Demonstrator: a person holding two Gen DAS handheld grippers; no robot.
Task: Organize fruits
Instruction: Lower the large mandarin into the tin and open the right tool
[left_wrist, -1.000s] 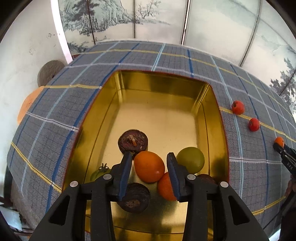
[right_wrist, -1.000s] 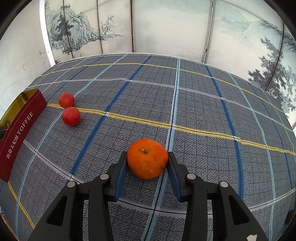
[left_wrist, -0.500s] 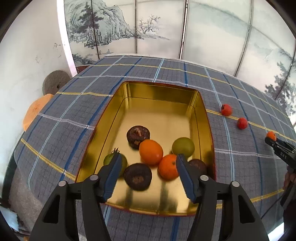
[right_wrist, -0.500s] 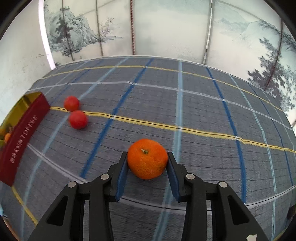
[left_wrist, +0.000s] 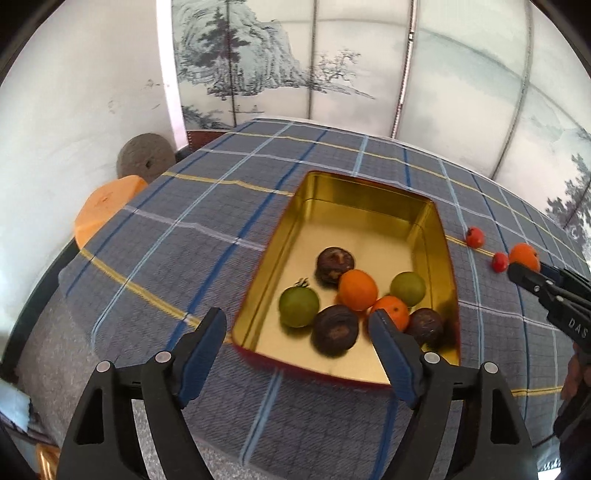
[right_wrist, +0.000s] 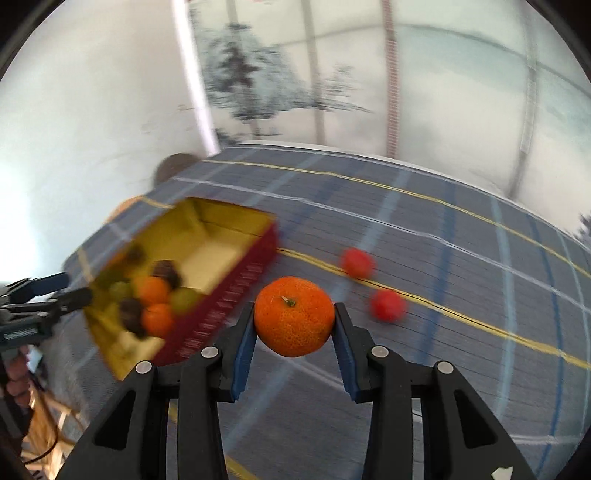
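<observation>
right gripper (right_wrist: 294, 334) clamped on mandarin (right_wrist: 294, 316), lifted clear of the plaid tablecloth (right_wrist: 424, 236), tin (right_wrist: 236, 295) just left of it | left gripper (left_wrist: 297, 334) jaws opening, nothing between, over tin's near rim | seven fruits inside | two red fruits (right_wrist: 388, 305) on cloth right of tin

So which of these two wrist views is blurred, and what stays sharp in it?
Right wrist view: heavy motion smear over the gold-lined red tin, the two small red fruits and the wall; only the held orange mandarin and right gripper stay crisp. Left wrist view: mostly sharp, slight softness, fisheye bending the checked cloth.
</observation>
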